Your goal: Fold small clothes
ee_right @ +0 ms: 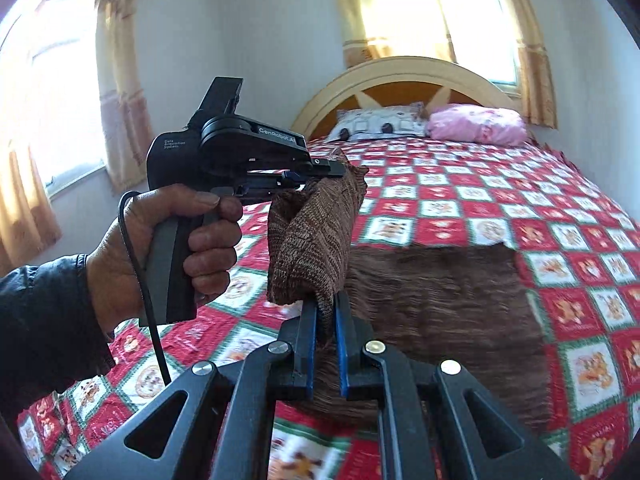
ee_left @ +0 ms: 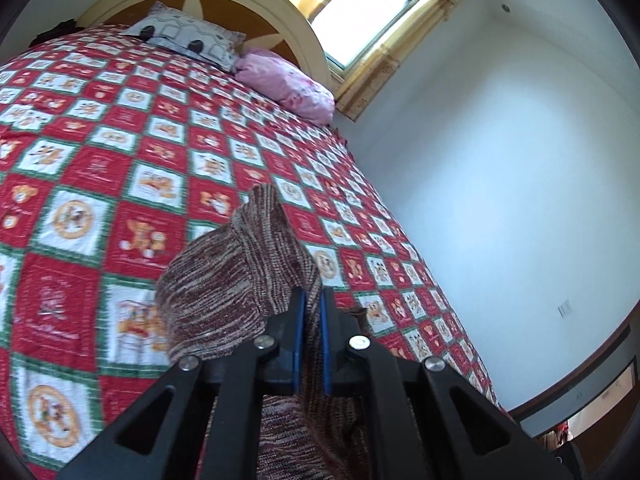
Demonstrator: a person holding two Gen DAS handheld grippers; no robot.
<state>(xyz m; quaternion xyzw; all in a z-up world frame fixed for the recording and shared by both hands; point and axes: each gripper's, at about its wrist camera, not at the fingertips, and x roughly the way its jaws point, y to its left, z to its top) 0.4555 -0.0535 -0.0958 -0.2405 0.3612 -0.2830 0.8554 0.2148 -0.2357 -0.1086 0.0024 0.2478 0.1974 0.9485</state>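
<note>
A brown knitted garment (ee_right: 432,312) lies partly spread on the red patchwork bedspread (ee_right: 500,200), and one edge of it is lifted. My right gripper (ee_right: 326,308) is shut on that raised edge, which folds up in front of it. A hand holds my left gripper (ee_right: 340,170), shut on the far end of the same lifted edge. In the left wrist view, the left gripper (ee_left: 313,300) pinches the brown knit (ee_left: 240,272) between its blue pads, and cloth hangs below the jaws.
The bedspread (ee_left: 120,160) covers the whole bed. A grey patterned pillow (ee_left: 188,38) and a pink pillow (ee_left: 288,84) lie at the arched headboard (ee_right: 400,76). Windows with yellow curtains (ee_right: 120,80) stand behind. A white wall (ee_left: 500,180) runs along the bed's right side.
</note>
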